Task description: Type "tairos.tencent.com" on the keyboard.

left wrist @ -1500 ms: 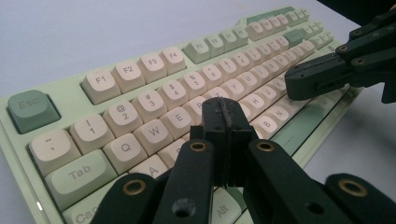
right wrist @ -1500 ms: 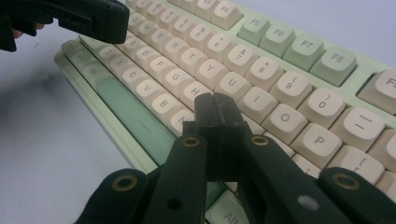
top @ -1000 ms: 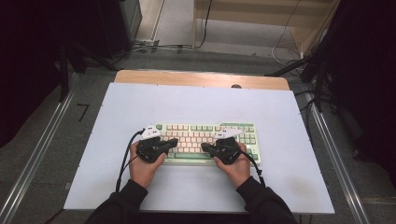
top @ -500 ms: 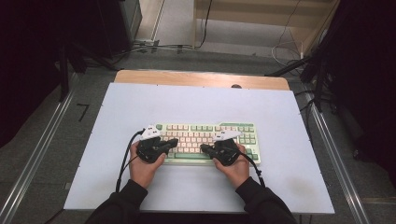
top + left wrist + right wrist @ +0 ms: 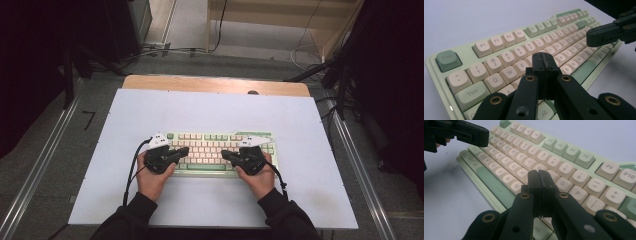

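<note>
Barely anything moved since the earlier frames: both hands hover over the keyboard, lower centre of the high view, on one white table. Typing looks in progress. One keyboard, two grippers. Left gripper clenched, empty, above the left keys; right gripper clenched, empty, over the right-hand letters.

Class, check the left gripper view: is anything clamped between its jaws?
No. The left gripper has its jaws shut together, empty, above the keyboard.
</note>
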